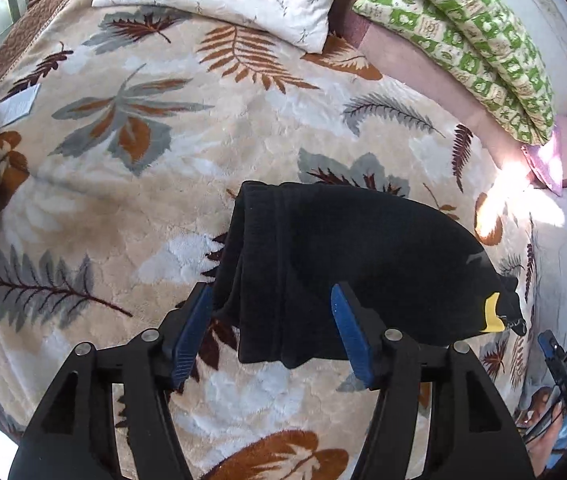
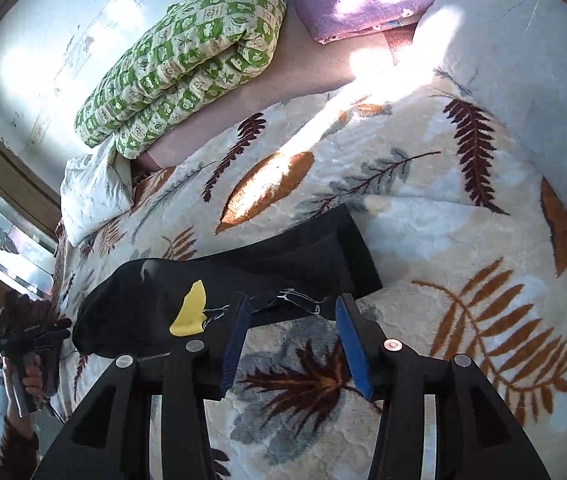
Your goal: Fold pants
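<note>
Both grippers, left (image 1: 271, 332) and right (image 2: 291, 344), hover jaws apart over the folded black fabric pants (image 1: 343, 264) on the leaf-patterned plush blanket (image 1: 123, 184), gripping nothing.

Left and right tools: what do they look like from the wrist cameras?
Both match. The left tool and right tool have black angular frames with triangular cut-outs, round silver pins at the joints, and ribbed blue pads on each finger. A brown knit sleeve shows behind the left one.

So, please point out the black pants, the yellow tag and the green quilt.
black pants (image 1: 343, 248): left wrist view, middle of the folded cloth.
yellow tag (image 2: 189, 314): right wrist view, centre of the tag.
green quilt (image 2: 187, 52): right wrist view, top fold.
</note>
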Motion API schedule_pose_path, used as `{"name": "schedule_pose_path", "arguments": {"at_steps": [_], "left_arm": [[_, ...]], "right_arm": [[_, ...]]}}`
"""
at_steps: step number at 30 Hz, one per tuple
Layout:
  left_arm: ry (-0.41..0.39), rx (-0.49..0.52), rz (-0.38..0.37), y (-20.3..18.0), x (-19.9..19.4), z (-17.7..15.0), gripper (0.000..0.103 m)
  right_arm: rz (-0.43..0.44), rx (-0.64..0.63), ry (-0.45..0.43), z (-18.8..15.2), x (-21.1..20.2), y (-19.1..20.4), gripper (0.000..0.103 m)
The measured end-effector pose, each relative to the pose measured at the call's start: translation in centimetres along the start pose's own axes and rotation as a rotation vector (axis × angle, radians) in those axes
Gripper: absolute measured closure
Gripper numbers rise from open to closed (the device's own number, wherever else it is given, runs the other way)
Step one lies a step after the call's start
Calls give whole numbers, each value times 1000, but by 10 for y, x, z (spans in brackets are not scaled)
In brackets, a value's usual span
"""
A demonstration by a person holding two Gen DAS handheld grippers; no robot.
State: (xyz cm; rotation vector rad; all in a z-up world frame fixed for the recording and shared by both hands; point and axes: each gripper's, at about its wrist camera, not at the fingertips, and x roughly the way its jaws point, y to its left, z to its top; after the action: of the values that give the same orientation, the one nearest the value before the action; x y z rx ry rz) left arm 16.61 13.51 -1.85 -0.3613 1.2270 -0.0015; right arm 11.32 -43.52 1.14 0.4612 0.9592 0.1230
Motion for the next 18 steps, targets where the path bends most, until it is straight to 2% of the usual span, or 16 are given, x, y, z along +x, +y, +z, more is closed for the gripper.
{"name": "schedule_pose_path", "arguments": {"at_steps": [3, 10, 14, 18], "left_arm": [[75, -38, -70, 5, 17, 1, 42], [100, -45, -162, 6, 23, 2, 42], [112, -46, -171, 3, 30, 5, 42], [116, -40, -185, 3, 35, 7, 42]], "right_arm": [[-25, 73, 35, 12, 17, -13, 55], [-88, 136, 95, 30, 62, -33, 55], [-89, 138, 117, 36, 84, -34, 55], [-77, 82, 173, 38, 103, -25, 57]]}}
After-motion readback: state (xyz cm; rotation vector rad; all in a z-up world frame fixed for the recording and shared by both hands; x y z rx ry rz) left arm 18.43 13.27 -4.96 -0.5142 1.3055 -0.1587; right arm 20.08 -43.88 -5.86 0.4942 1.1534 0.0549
